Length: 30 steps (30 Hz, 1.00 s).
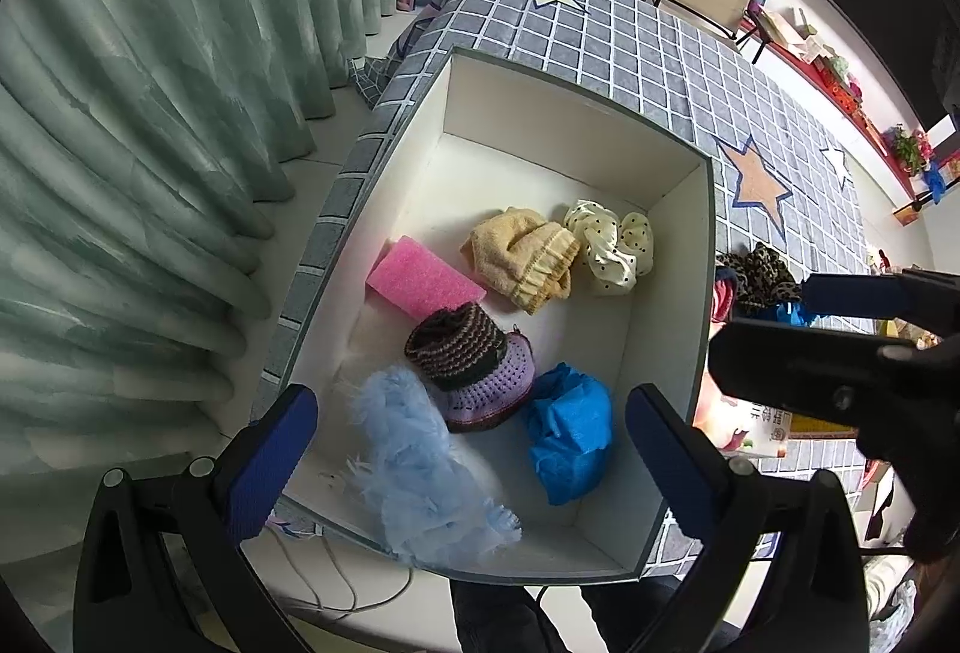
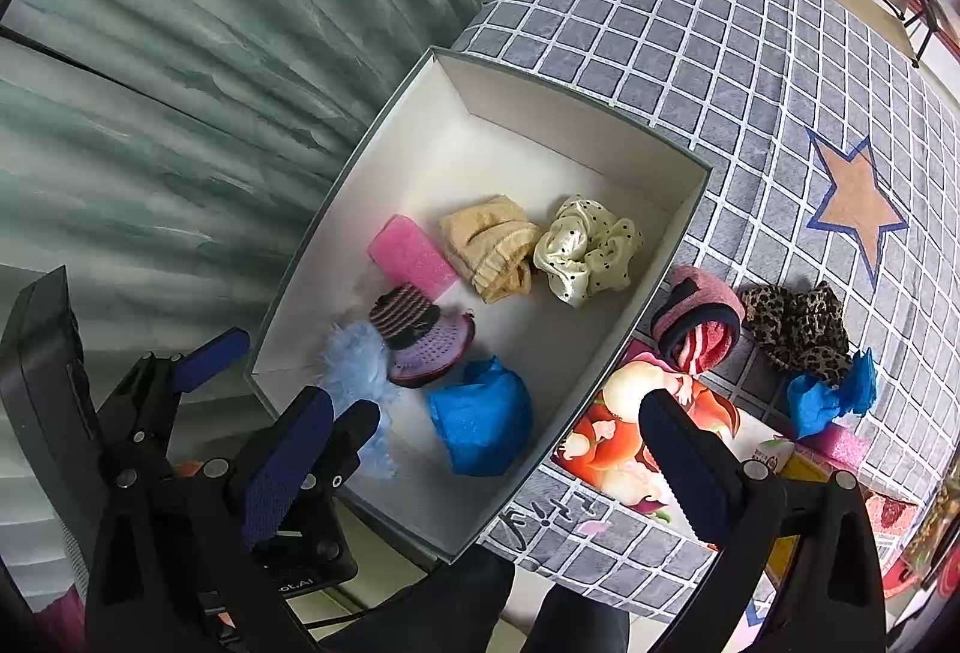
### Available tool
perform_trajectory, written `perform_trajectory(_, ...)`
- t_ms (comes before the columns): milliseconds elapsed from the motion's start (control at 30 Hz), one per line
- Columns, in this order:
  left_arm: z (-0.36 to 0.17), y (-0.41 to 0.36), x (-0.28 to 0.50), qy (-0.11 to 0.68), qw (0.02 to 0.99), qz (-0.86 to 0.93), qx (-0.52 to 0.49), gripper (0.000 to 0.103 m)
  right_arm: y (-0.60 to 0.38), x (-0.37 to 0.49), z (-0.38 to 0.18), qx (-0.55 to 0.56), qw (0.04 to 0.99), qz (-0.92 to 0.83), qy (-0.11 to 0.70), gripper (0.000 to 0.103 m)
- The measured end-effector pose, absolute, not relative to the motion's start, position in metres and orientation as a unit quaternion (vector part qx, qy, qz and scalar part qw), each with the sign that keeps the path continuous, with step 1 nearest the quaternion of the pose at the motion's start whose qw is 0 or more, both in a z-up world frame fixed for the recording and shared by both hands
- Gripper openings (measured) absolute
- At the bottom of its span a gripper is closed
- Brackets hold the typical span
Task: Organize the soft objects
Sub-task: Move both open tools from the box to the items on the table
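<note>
Grey grid tablecloth (image 2: pixel 690 53), star prints; green curtain (image 1: pixel 150 113) beside.

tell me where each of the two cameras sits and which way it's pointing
Left wrist: on the left gripper, looking steeply down into the white box; its open fingers frame the blue fluffy item, and the right gripper shows at right.
Right wrist: on the right gripper, facing down over the box's right wall and the checked tablecloth; the left gripper shows at lower left.
Shared: box, pink sponge, knitted hat, blue bag.
</note>
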State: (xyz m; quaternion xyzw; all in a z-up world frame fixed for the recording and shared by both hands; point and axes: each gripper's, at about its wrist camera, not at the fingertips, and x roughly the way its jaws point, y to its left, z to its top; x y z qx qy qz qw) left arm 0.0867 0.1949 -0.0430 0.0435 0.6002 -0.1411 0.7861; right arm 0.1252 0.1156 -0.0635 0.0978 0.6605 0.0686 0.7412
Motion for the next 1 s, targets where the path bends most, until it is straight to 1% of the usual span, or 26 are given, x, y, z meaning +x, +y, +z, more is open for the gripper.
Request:
perform_trajectory(300, -0.040, 0.188, 0.088, 0.602, 0.783, -0.147, 0.053, 0.103, 0.113, 0.125, -0.061, 0.104, 0.743, 0.067, 0.657, 0.103)
perform_trajectory(533, -0.032, 0.167, 0.094, 0.599, 0.778, -0.171, 0.076, 0.103, 0.099, 0.124, -0.055, 0.121, 0.745, 0.057, 0.653, 0.103)
perform_trajectory(767, -0.023, 0.123, 0.099, 0.587, 0.772, -0.212, 0.122, 0.103, 0.061, 0.116, -0.045, 0.162, 0.742, 0.036, 0.649, 0.103)
perform_trajectory(1000, -0.019, 0.063, 0.106, 0.564, 0.768, -0.247, 0.179, 0.103, -0.004, 0.096, -0.028, 0.219, 0.738, -0.005, 0.638, 0.103)
